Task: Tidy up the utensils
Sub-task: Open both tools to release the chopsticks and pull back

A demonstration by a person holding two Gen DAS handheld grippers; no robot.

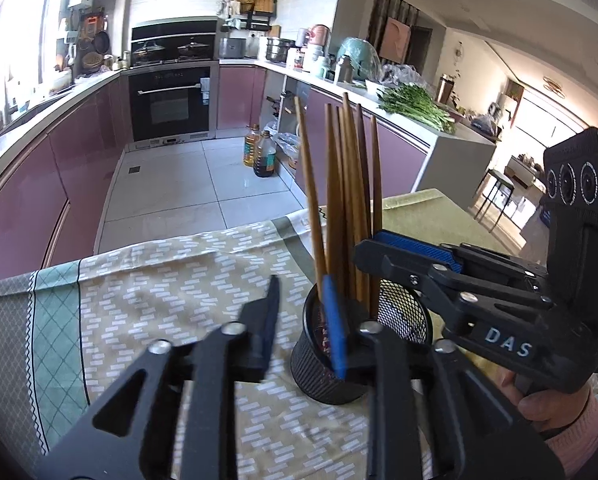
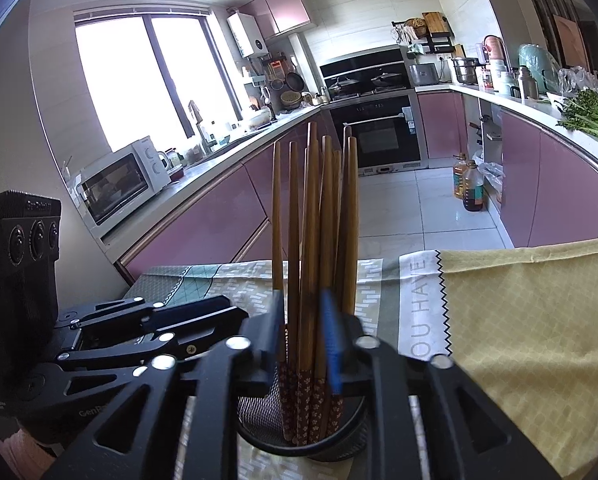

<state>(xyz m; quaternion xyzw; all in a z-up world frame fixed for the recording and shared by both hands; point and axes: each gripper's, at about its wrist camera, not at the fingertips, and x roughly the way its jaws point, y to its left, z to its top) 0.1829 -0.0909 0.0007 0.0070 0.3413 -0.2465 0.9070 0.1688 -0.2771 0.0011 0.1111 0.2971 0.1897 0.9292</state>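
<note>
A: Location of the chopsticks (image 2: pixel 315 240)?
B: Upright in the black mesh holder (image 1: pixel 323 364), on the patterned cloth (image 1: pixel 171 280) covering the counter (image 2: pixel 539 320).
A: Right hand-held gripper (image 2: pixel 305 336)?
B: Fingers straddle the bundle just above the holder; contact cannot be confirmed.
A: Left hand-held gripper (image 1: pixel 303 320)?
B: Spread wide, one finger beside the holder's rim, gripping nothing.

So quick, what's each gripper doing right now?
Left gripper: open, holding nothing, one finger over the mesh cup.
Right gripper: around the chopsticks; whether it grips them cannot be told.
</note>
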